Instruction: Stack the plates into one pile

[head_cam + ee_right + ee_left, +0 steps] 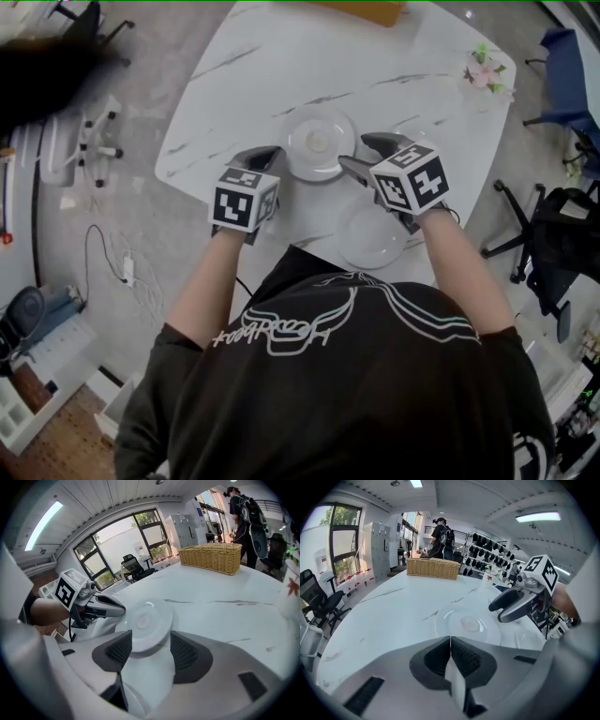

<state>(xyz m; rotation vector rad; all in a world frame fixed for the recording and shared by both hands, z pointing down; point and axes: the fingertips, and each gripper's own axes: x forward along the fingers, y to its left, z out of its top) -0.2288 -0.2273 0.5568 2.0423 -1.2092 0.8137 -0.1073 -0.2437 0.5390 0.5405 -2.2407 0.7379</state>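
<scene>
No pile yet: the far plate and the near plate lie apart on the table, with the left gripper pressed together (empty) and the right gripper spread beside the far plate

Wicker basket on marble table, pink flowers (table corner), black office chair

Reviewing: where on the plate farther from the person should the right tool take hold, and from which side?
Probably the rim on its right side, nearest the open right tool. The far plate lies flat on the table, so only its raised lip offers a hold: come in low from the right, one jaw over the lip, one beneath.
</scene>
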